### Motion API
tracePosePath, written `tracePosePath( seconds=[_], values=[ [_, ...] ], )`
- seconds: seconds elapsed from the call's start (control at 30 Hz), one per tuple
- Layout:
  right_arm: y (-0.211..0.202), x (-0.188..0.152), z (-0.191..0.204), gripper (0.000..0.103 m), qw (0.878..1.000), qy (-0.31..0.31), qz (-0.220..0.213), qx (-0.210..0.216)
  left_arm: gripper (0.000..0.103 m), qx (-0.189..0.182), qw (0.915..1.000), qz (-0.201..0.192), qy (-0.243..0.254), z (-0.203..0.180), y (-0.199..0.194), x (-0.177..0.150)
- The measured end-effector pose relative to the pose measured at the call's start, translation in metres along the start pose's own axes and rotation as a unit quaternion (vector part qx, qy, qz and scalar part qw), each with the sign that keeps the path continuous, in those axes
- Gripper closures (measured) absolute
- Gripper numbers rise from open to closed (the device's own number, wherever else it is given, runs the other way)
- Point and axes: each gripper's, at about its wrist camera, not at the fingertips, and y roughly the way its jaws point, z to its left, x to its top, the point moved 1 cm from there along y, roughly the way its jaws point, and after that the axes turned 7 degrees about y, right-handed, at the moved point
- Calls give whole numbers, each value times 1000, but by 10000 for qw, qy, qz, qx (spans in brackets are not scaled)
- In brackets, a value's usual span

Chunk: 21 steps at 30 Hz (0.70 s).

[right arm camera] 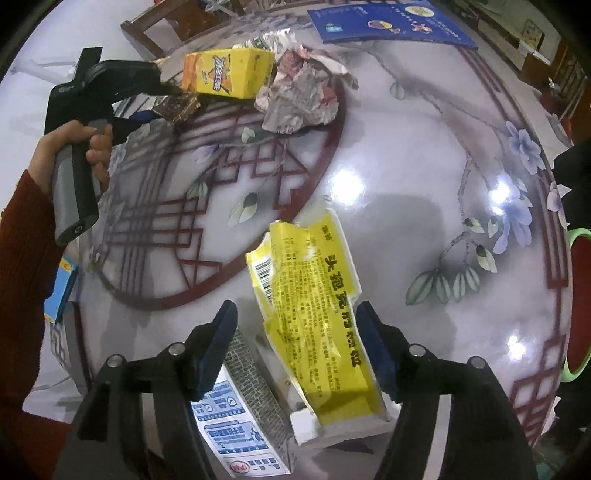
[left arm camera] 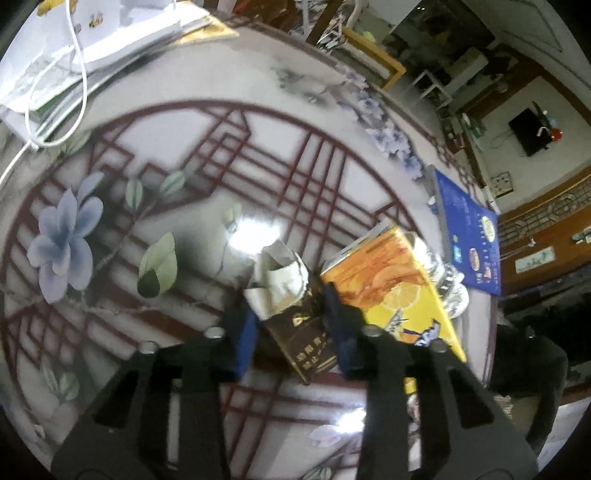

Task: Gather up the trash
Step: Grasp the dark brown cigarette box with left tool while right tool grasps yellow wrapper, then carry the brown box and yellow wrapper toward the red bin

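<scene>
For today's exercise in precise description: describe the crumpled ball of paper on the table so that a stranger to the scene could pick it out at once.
Start at the round table printed with a red lattice and blue flowers. Near its far rim stands a yellow juice carton; the crumpled paper ball sits immediately right of it, on the lattice's red ring. Unlike the boxes and flat packets around it, it is a shapeless grey-and-pink wad.

Left wrist view: looks steeply down along its fingers, close over the table (left arm camera: 258,110).
Right wrist view: likewise steep and close, facing the left hand-held gripper (right arm camera: 162,99).
Shared: yellow carton (left arm camera: 399,291) (right arm camera: 229,74), blue booklet (left arm camera: 469,236) (right arm camera: 388,22).
</scene>
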Motion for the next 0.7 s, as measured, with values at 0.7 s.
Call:
tracePosePath(
  seconds=[0.7],
  values=[
    [-43, 8, 2, 71, 9953, 168, -947, 130, 88, -859, 9943, 190, 601, -25, -75, -69]
  ],
)
